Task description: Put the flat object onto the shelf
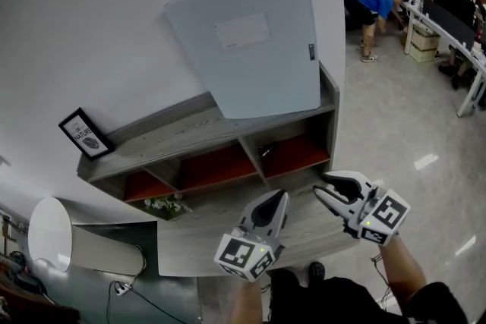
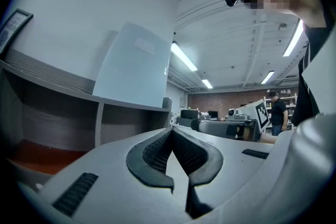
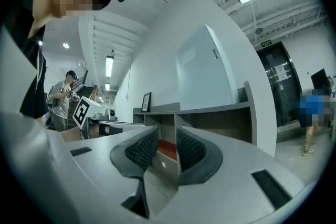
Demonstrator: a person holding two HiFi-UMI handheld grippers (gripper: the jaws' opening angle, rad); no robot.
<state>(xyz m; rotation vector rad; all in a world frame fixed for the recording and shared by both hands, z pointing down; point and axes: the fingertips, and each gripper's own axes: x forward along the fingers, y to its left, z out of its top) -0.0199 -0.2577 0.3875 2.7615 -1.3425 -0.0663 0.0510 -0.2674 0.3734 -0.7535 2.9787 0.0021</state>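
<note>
The board (image 1: 247, 42) stands on top of the shelf (image 1: 152, 140), leaning on the wall (image 1: 91, 11) — already placed, we judge. It looks thin, stiff, light and smooth — we'd pinch a side edge. Our left gripper (image 1: 279, 198) is closed and empty; our right gripper (image 1: 322, 186) is slightly parted and holds nothing.

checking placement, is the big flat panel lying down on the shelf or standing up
Standing up, tilted: the flat panel rests on its bottom edge atop the shelf, leaning against the wall.

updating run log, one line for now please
panel: atop shelf, leaning on wall | left gripper: shut, empty | right gripper: open, empty
</note>
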